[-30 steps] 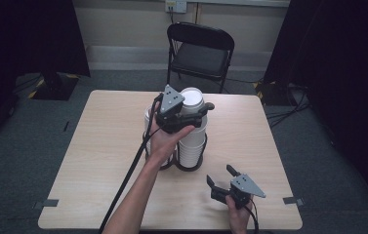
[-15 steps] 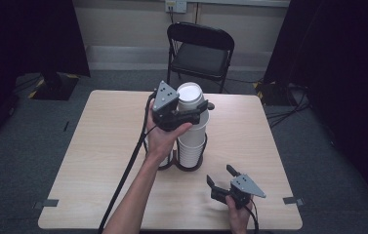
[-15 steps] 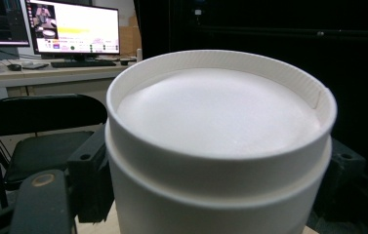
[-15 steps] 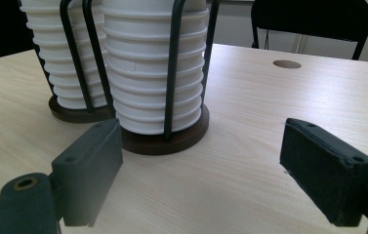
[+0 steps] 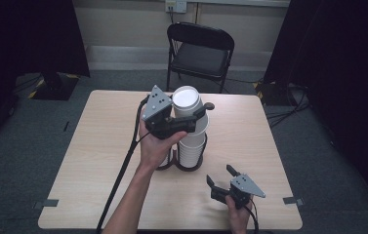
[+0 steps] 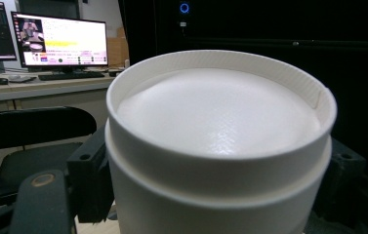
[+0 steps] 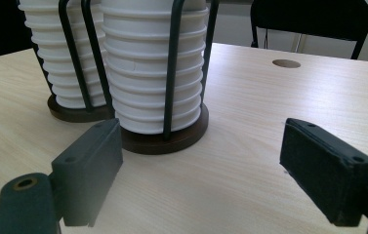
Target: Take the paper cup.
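The landmark here is the cup holder (image 5: 190,163), a dark wire rack on round wooden bases standing mid-table.

Nearest the person, the right gripper (image 5: 224,181) rests low over the table (image 5: 89,161), just on the person's side of the cup holder and a little to its right. Its jaws stand wide apart with nothing between them; in the right gripper view they frame bare tabletop, with the ribbed stacks in the rack beyond.

Directly above the cup holder, the left gripper (image 5: 198,113) is closed on the top cup (image 5: 187,100), an upside-down white paper cup whose recessed bottom faces up. The jaws clamp its wall from both sides, as the left gripper view shows. The cup sits at the head of the right-hand stack (image 5: 192,146), and whether it has fully cleared the cup below cannot be told.

The step in hand looks like pulling one cup off the stack. The next move calls for a straight upward lift, so that the wire uprights are not snagged and the cup beneath does not come along. The idle right gripper could steady the rack if it does.

Beyond the cup holder, past the far table edge, stands a black folding chair (image 5: 198,53).
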Demonstrator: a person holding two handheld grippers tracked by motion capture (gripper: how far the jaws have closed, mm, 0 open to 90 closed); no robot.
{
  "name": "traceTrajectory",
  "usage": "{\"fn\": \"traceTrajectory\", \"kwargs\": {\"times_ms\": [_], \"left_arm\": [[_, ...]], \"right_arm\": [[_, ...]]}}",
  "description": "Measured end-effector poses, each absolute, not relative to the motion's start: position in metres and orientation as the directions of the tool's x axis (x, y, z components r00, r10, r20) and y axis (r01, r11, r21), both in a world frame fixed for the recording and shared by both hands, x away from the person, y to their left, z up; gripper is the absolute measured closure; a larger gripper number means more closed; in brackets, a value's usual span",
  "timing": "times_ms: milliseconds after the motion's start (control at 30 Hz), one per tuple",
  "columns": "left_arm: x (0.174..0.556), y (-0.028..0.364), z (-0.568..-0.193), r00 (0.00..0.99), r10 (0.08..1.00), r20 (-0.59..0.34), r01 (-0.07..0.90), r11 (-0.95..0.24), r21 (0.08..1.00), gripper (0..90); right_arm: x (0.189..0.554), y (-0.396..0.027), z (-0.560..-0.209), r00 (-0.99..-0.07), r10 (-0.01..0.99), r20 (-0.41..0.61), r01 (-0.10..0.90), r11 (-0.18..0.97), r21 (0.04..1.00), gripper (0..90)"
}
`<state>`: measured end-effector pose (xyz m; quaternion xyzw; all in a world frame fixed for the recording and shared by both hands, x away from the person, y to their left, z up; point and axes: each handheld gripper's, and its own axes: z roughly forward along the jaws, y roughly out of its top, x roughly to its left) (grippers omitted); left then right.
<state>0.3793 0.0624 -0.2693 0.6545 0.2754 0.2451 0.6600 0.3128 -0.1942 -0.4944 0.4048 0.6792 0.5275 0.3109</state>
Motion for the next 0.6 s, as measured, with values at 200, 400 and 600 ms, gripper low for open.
{"fn": "traceTrajectory", "kwargs": {"times_ms": [200,400,600], "left_arm": [[0.367,0.066,-0.280,0.727,0.684,-0.053,0.044,0.030,0.999,21.3],[0.357,0.075,-0.286,0.732,0.678,-0.073,0.063,0.040,0.997,21.3],[0.342,0.080,-0.298,0.740,0.667,-0.088,0.078,0.044,0.996,21.3]], "right_arm": [[0.313,-0.194,-0.494,-0.477,0.879,0.005,0.220,0.114,0.969,15.1],[0.312,-0.194,-0.495,-0.474,0.881,0.003,0.217,0.113,0.969,15.1],[0.312,-0.194,-0.494,-0.474,0.880,0.001,0.218,0.117,0.969,15.1]]}}
